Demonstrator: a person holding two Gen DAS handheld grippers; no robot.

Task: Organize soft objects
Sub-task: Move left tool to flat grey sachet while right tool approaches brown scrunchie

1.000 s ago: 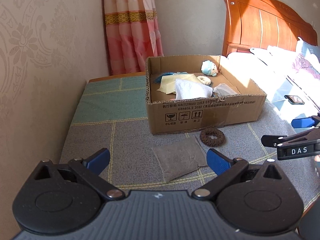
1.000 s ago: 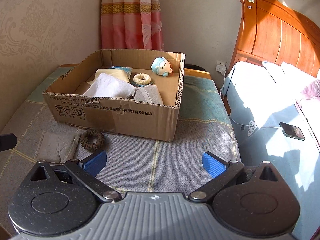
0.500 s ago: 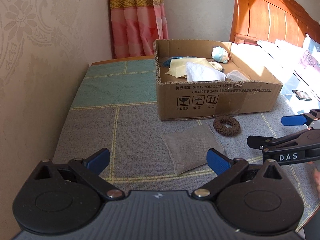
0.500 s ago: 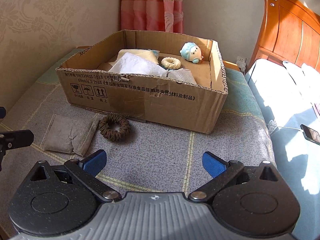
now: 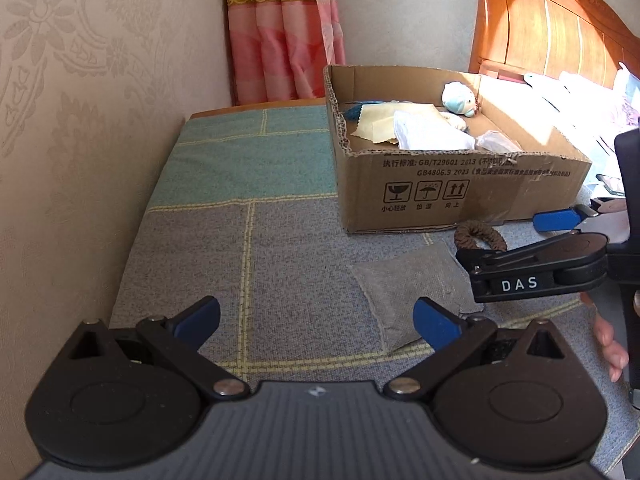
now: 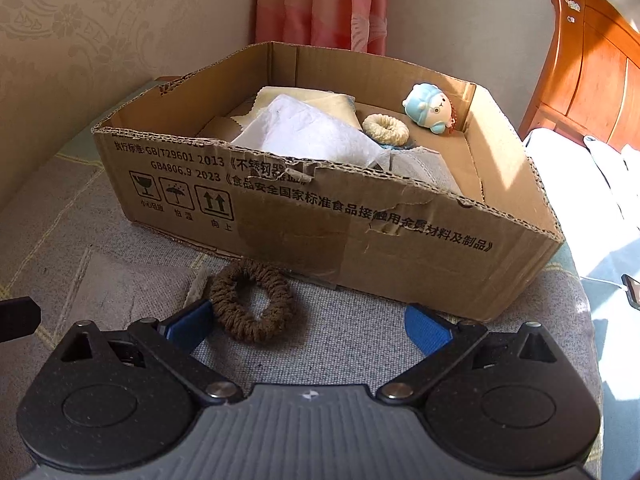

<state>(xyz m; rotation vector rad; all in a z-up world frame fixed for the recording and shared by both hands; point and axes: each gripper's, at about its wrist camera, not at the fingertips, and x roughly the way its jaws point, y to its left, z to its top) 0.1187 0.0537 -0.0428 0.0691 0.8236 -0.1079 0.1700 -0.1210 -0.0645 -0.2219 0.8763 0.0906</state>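
Observation:
A brown scrunchie (image 6: 252, 304) lies on the patchwork cover just in front of the cardboard box (image 6: 400, 252). My right gripper (image 6: 308, 326) is open and low over the cover, its left finger beside the scrunchie's near edge. A grey cloth pouch (image 5: 408, 292) lies flat to the scrunchie's left. My left gripper (image 5: 316, 318) is open and empty, its right finger at the pouch's near corner. The box holds a white cloth (image 6: 308, 132), a cream cloth (image 5: 384, 124), a cream scrunchie (image 6: 386, 128) and a blue plush toy (image 6: 428, 108). In the left wrist view the right gripper (image 5: 520, 240) partly hides the brown scrunchie (image 5: 480, 236).
A wallpapered wall (image 5: 80, 100) borders the cover on the left. A pink curtain (image 5: 284, 28) hangs behind the box. A wooden headboard (image 5: 560, 24) and bedding with a phone (image 6: 632, 288) lie to the right. A hand (image 5: 608, 340) shows at the right edge.
Both grippers moved forward and lower toward the items on the cover. The right gripper closed in on the brown scrunchie and now reaches further left across the left wrist view.

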